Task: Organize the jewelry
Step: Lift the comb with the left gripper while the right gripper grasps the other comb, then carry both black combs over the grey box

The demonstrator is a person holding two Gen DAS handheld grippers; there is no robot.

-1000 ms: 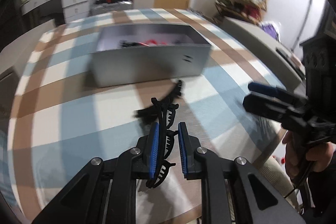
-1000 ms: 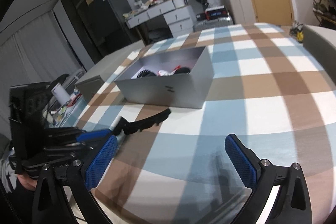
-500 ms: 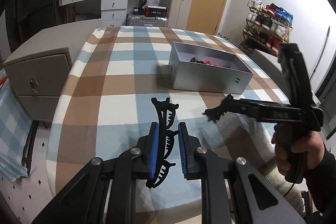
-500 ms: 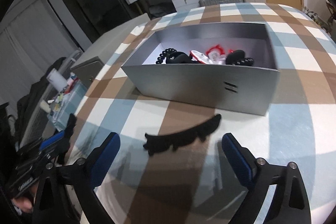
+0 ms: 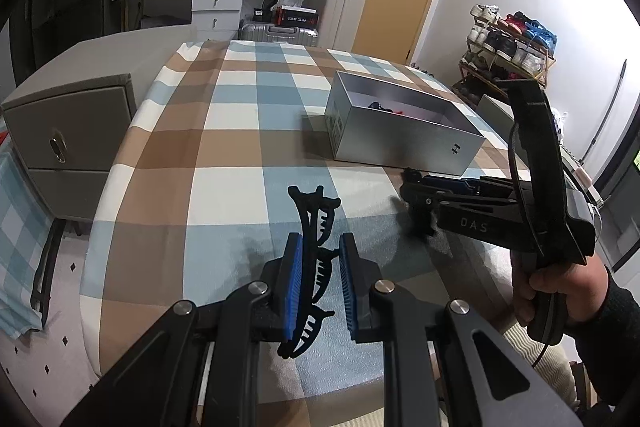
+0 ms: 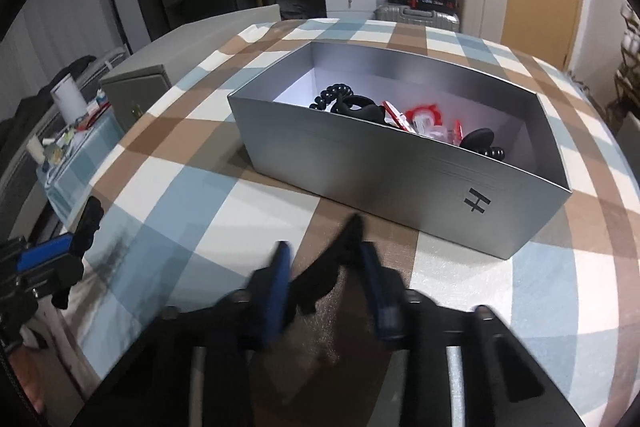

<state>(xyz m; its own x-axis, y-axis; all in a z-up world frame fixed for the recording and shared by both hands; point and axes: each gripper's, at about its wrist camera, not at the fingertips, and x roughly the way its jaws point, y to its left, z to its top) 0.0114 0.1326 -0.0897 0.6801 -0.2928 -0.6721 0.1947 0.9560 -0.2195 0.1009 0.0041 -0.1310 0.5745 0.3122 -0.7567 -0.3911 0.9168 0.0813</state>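
Observation:
My left gripper point(image 5: 318, 251) is shut on a black toothed hair clip point(image 5: 314, 223) and holds it above the checked tablecloth. My right gripper point(image 6: 324, 259) has closed around a second black toothed clip point(image 6: 332, 267) that lies on the cloth just in front of the silver box point(image 6: 384, 163); this part is blurred. The box is open and holds black hair ties, black clips and red-and-white items point(image 6: 424, 115). In the left wrist view the right gripper point(image 5: 416, 203) sits near the box's point(image 5: 400, 143) front corner.
The checked tablecloth point(image 5: 224, 155) covers a round table. A grey bedside drawer unit point(image 5: 68, 135) stands at its left. A white dresser, suitcase and shoe rack point(image 5: 508, 39) stand behind. The table's front edge is close under both grippers.
My right gripper moved down over the second clip and its jaws closed from wide open onto it. My left gripper kept its clip and swung left, away from the box.

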